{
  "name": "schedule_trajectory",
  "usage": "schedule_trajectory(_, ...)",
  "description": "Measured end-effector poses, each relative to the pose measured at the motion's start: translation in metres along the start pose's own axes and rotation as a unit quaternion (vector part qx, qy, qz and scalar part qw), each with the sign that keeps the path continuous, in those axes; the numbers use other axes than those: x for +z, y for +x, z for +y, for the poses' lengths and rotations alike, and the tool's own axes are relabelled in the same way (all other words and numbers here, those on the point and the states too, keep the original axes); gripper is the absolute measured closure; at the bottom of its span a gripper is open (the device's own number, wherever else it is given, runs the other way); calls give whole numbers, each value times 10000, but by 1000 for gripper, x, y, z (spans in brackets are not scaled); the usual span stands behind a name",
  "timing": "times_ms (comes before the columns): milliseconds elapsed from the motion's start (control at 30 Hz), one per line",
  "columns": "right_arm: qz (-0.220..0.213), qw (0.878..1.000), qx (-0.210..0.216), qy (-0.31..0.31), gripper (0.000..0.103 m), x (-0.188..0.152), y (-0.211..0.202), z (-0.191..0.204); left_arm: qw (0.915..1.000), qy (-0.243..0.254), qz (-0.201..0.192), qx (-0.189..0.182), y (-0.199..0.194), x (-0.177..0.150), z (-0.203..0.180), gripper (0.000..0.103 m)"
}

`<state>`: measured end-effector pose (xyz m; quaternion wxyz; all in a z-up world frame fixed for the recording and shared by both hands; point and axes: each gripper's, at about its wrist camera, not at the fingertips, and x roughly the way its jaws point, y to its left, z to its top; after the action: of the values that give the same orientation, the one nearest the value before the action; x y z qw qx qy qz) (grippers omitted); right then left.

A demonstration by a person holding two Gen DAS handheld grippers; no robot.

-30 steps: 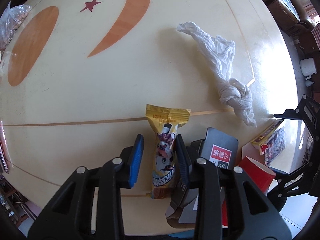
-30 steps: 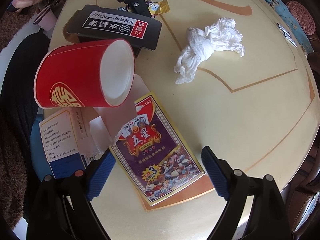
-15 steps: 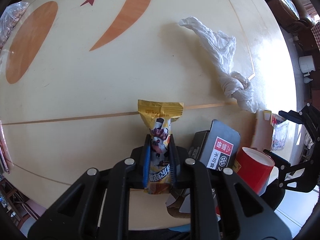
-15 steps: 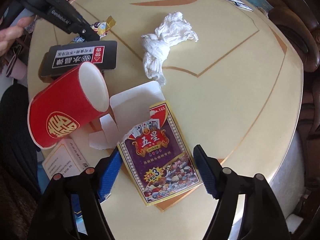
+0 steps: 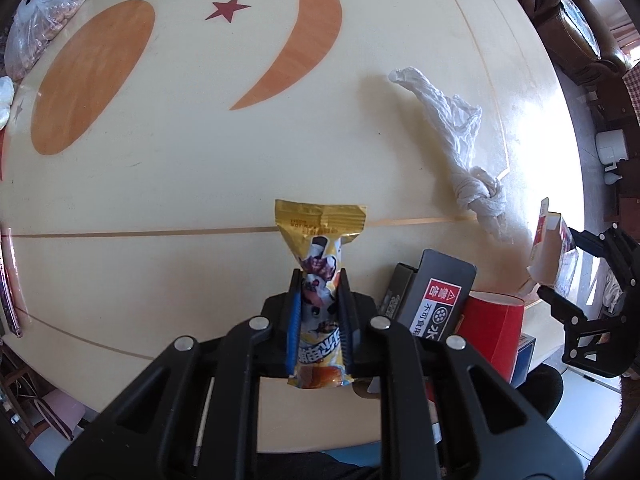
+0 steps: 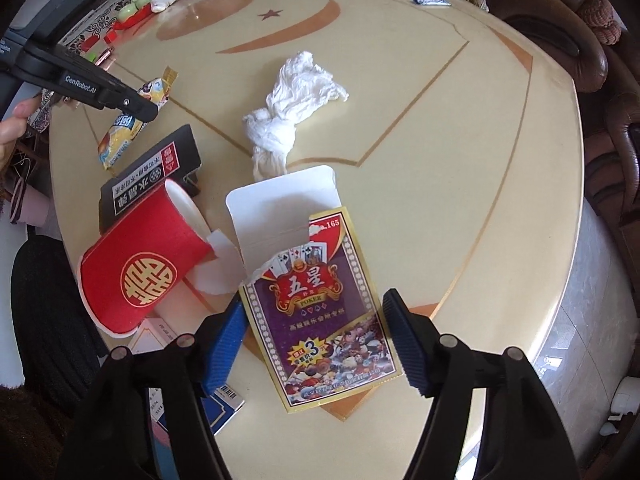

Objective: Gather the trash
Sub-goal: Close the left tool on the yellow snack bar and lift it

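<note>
Left claw (image 5: 319, 316) clamped on yellow foil snack wrapper (image 5: 320, 280), blue pads squeezing its middle, gold crimped end sticking out past the tips; blue Chinese characters on the wrapper, not readable. From the right wrist view the wrapper hangs tilted in the grip, apparently lifted just off the round cream counter (image 6: 440, 128) with orange crescent and red star inlays; arm of that claw reads "GenRobot.AI". Right claw (image 6: 316, 340) jaws closing, pads straddling the purple and gold playing-card box (image 6: 324, 320) but not pressing on it, small gap on both sides. Box lies flat near the counter edge, white top flap open; print reads "五星", "POKER", "165" and a big "3". Red paper cup (image 6: 140, 264) on its side just left of the box, gold Chinese double-happiness emblem on its wall, white mouth toward the flap. Black rectangular box (image 6: 148, 176) beside the cup, white Chinese text plus red warning-triangle label. Knotted white tissue wad (image 6: 288, 108) mid-counter, apart from the rest. Blue and white small carton (image 6: 224, 400) with barcode at counter edge under the right claw's left finger
</note>
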<state>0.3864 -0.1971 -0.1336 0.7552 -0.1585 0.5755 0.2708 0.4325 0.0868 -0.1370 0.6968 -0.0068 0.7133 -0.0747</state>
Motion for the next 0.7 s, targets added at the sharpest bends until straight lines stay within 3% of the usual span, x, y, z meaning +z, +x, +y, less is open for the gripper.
schedule_trajectory(333, -458, 9981, -338, 228, 37, -2, -54, -12, 9997, 37, -202, 96, -31, -13, -9, 86)
schedule_trajectory(700, -695, 9965, -412, 212, 37, -38, -115, 41, 9971, 523, -549, 71, -79, -81, -52, 86)
